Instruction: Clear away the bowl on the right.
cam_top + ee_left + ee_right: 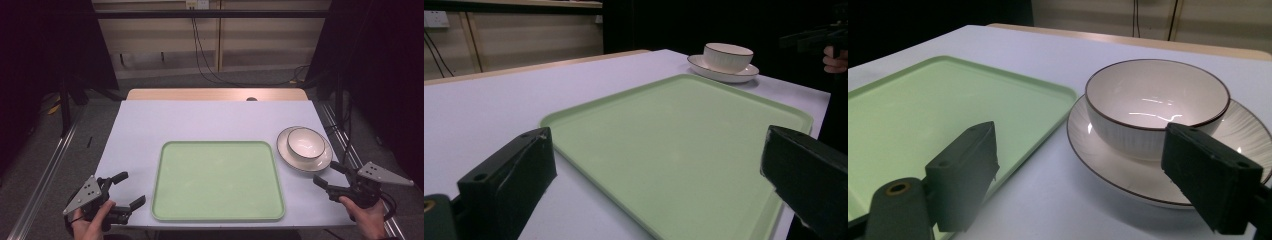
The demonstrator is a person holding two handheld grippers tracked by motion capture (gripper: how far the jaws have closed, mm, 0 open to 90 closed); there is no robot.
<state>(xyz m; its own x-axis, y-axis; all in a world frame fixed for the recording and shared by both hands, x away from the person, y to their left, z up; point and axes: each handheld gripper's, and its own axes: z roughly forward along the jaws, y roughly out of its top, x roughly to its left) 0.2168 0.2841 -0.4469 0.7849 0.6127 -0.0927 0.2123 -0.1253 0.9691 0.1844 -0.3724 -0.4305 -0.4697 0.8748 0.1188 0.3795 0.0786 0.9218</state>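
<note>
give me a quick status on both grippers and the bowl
Left gripper open, empty, by tray. Right gripper open, near bowl on plate. Nothing in the way.

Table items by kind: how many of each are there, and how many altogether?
Green tray: 1
White bowl: 1, standing on the plate
White plate: 1
Hand-held grippers: 2, left and right, jaws open
Total: 5

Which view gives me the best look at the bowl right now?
The right gripper view: the bowl sits close, empty, on its plate. The high view shows it small, from above; the left gripper view shows it far off, side-on.
</note>
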